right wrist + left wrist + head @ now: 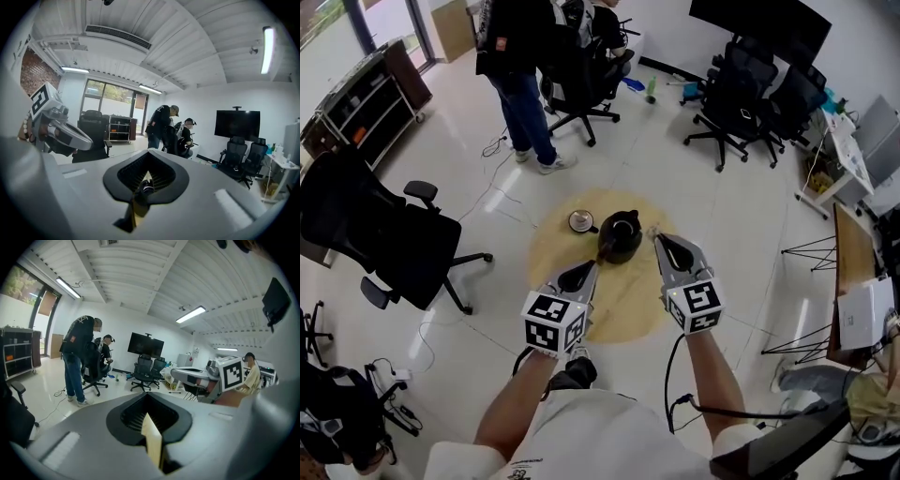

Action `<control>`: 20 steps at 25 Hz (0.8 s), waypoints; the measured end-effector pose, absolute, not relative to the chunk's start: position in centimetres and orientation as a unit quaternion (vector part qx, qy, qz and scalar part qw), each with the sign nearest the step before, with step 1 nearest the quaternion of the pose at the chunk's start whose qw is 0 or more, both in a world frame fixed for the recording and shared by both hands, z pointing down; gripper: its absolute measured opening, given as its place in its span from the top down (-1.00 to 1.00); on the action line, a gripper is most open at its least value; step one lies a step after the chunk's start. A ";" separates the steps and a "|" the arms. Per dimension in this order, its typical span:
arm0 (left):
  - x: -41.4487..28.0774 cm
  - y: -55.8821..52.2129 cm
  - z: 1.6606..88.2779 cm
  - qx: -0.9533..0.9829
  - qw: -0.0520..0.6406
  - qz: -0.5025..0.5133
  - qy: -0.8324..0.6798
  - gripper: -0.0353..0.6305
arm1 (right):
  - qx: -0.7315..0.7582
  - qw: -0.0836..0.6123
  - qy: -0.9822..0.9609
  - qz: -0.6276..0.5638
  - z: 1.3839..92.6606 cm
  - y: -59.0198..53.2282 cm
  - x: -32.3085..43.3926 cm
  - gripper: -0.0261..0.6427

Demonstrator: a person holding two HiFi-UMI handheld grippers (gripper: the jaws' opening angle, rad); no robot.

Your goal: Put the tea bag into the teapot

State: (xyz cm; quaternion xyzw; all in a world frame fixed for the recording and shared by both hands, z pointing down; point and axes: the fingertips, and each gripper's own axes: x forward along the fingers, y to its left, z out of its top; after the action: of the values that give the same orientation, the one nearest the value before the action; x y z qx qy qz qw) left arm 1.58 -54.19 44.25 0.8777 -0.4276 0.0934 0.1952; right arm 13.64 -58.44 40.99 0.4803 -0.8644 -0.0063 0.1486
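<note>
The grey left hand-held gripper (596, 265) and right hand-held gripper (657, 238) carry black-and-white marker cubes (553, 322); the shirt (581, 436) is white.

glossy pale floor (722, 206), white walls (122, 322) and a ribbed white ceiling (140, 268) with strip lights (191, 314). black office chairs (384, 234) stand about. there is a shelf unit (366, 98) by the window (105, 96), a dark screen (237, 123) at the far wall and a brick patch (35, 72) high up. a person (516, 75) stands by one chair. cables (492, 145) trail on the floor.

The teapot (621, 234) is gleaming black against the pale yellow table (630, 309), while the grey left gripper (604, 246) and right gripper (655, 234) are showing black-and-white square-marker cubes (the floor (722, 216) is glossy off-white).
</note>
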 end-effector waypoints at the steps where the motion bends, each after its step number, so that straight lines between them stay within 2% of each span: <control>1: 1.4 -54.6 44.6 0.877 0.198 0.094 -0.427 0.86 | 0.481 0.154 -0.863 -0.006 41.4 -59.1 13.5 0.92; 12: -0.1 -58.1 48.8 0.872 0.241 0.091 -0.417 0.86 | 0.488 0.223 -0.840 0.076 50.6 -66.4 12.4 0.92; 20: -0.5 -59.3 51.1 0.868 0.265 0.092 -0.409 0.86 | 0.486 0.325 -0.806 0.093 57.3 -69.3 11.5 0.91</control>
State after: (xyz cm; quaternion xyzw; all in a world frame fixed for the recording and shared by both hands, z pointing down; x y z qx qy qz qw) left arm -0.46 -59.25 51.07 0.8684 -0.4092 0.0917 0.2648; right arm 11.48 -69.33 57.27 0.4857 -0.8062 0.0935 0.3246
